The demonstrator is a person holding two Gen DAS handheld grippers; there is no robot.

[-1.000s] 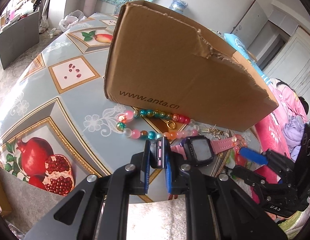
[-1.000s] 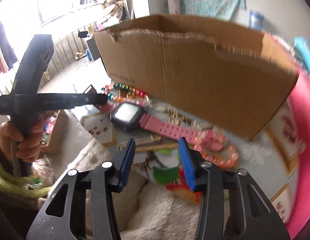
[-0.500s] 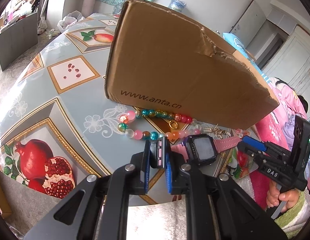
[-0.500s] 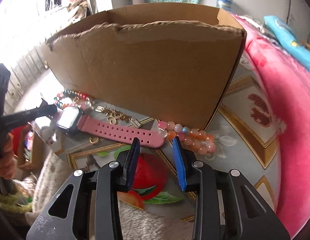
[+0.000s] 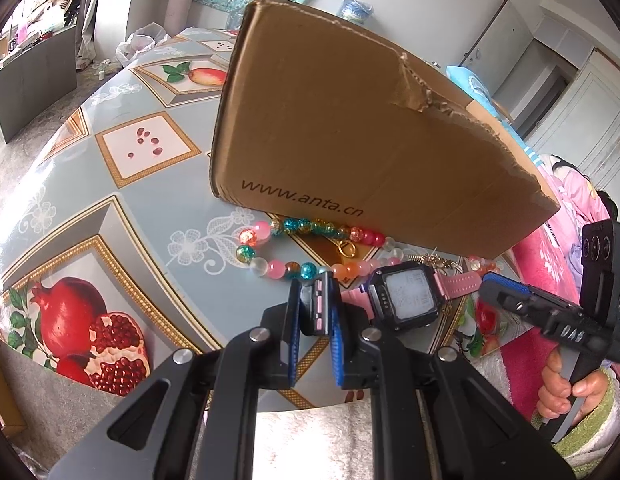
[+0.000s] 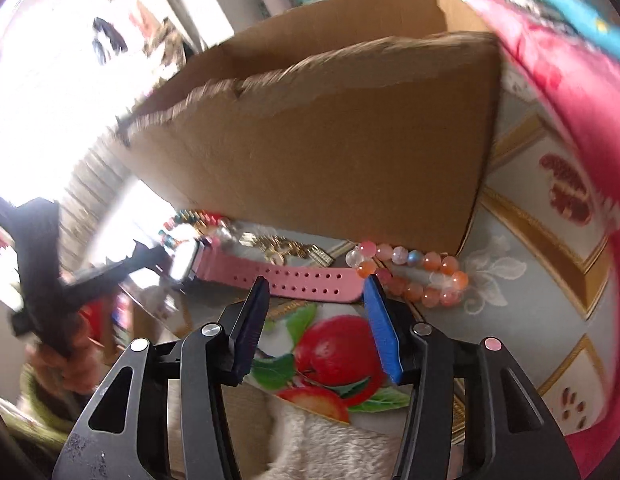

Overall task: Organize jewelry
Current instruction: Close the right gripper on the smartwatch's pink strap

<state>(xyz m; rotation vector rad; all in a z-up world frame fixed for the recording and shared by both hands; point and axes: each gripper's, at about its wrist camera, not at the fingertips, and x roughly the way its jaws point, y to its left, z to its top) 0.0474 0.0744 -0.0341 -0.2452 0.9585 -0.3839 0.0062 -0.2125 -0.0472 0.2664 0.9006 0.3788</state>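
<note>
Near the bench's front edge, the left claw (image 5: 315, 312) grips one ribbed pink strap end of the square-faced smartwatch (image 5: 404, 296), while the right claw (image 6: 314, 308), its jaws just widened, hangs released over the perforated rubbery strap beside the torn corrugated cardboard box (image 5: 350, 128).
</note>
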